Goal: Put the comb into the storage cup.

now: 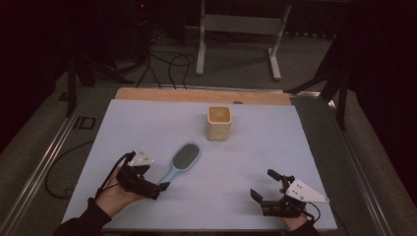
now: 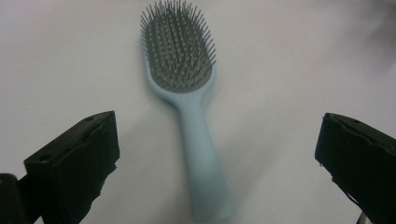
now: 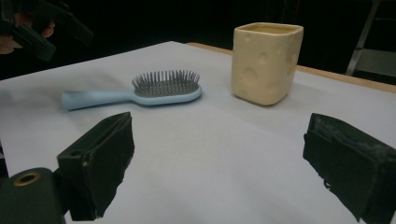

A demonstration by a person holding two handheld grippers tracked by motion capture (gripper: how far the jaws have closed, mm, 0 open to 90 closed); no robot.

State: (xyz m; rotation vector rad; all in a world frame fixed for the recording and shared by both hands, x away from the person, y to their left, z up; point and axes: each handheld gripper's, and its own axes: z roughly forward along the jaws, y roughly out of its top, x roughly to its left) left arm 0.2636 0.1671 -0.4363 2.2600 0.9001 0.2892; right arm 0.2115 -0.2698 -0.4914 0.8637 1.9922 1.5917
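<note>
The light blue hairbrush (image 1: 181,162) lies flat on the pale sheet (image 1: 147,123), bristles up, handle pointing at my left gripper (image 1: 158,189). Its jaws are spread wide and grip nothing. The cream cup (image 1: 219,123) stands upright just past the brush head. My right gripper (image 1: 263,184) is wide open too, empty, well apart.

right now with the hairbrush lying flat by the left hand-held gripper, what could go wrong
1. The hairbrush lies flat between the open left hand-held gripper; closing on its slim handle may let it pivot or slip.
2. Bristles face up, so the heavier head could tip down when lifted.
3. The cream cup stands nearby; a swing might knock it.
</note>
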